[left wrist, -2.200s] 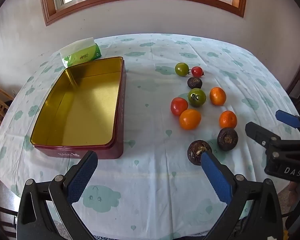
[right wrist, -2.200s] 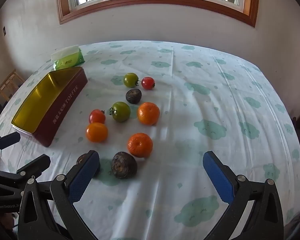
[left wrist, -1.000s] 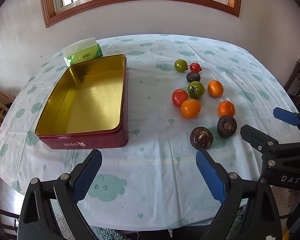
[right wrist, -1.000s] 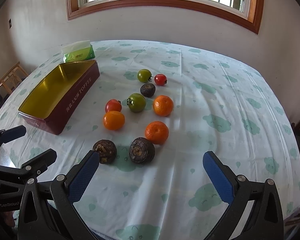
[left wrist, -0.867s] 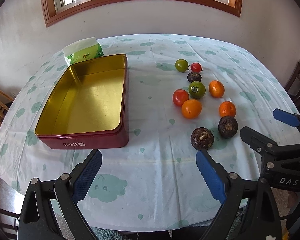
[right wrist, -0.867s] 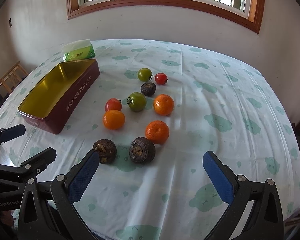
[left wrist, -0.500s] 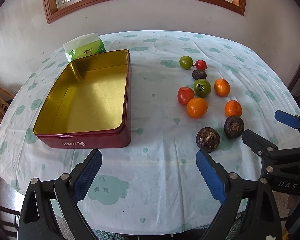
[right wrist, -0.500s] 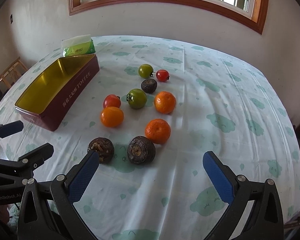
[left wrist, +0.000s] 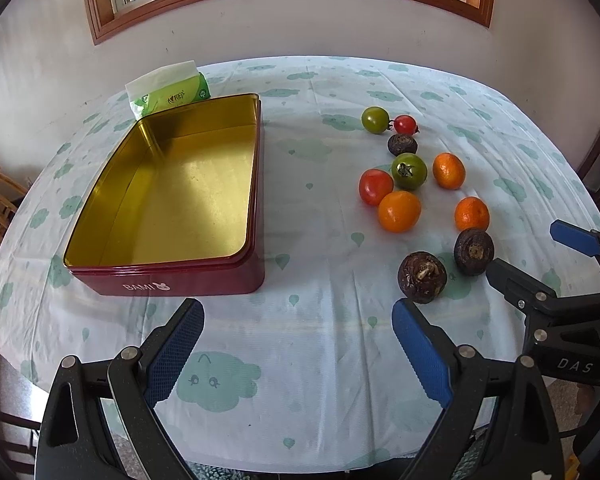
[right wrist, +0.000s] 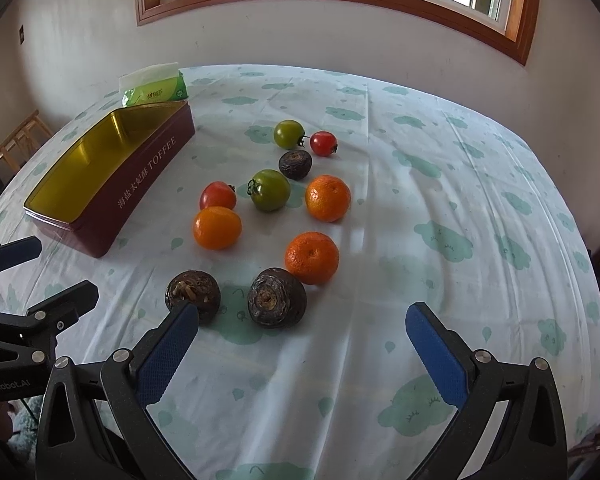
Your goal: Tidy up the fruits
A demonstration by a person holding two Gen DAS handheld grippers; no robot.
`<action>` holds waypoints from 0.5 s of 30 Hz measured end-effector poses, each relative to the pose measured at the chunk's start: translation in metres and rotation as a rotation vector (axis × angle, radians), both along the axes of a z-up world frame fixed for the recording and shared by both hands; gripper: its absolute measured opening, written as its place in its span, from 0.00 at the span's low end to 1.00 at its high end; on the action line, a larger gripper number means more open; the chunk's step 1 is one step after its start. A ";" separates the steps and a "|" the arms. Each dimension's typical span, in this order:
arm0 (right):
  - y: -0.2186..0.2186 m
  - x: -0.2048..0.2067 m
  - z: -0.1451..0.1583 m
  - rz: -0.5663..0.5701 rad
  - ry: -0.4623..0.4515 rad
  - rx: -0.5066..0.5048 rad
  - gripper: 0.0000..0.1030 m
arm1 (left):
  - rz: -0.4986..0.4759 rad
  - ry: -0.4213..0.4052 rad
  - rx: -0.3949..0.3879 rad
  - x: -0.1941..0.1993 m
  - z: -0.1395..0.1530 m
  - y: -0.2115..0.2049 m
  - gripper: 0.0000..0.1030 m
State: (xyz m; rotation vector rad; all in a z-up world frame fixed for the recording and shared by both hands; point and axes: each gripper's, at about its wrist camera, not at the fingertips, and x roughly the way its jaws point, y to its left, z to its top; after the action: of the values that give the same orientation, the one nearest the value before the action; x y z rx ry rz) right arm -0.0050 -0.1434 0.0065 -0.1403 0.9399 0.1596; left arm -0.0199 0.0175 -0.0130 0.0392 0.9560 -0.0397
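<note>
Left gripper (left wrist: 296, 344) and right gripper (right wrist: 300, 344) were held wide apart over the near table (left wrist: 320, 344) edge, nothing grasped. Ten fruits, among them a brown fruit (right wrist: 277, 298) and an orange (right wrist: 311, 257), were scattered right of the empty red tin (left wrist: 172, 284).

A cloth-covered table (left wrist: 320, 360) bears a tin (left wrist: 172, 280), tissue pack (left wrist: 168, 94) and scattered fruits (right wrist: 312, 258).

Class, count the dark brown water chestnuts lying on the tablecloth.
3. Two sit nearest the cameras: one, one beside the nearest orange fruit. The third lies farther back, below the small red tomato. None looks hidden.
</note>
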 end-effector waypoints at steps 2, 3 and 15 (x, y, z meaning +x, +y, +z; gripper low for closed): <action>0.001 0.000 -0.001 0.000 0.000 0.000 1.00 | 0.004 0.004 0.000 0.002 -0.001 0.000 0.91; 0.001 0.000 -0.001 0.000 0.002 0.001 1.00 | 0.005 0.005 -0.002 0.003 -0.002 0.000 0.91; 0.003 -0.002 -0.004 0.013 0.002 0.013 0.99 | 0.015 0.014 -0.005 0.004 -0.005 0.006 0.91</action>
State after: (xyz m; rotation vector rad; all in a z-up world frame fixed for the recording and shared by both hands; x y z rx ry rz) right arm -0.0069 -0.1401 0.0023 -0.1342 0.9399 0.1779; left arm -0.0163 0.0230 -0.0183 0.0268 0.9698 -0.0282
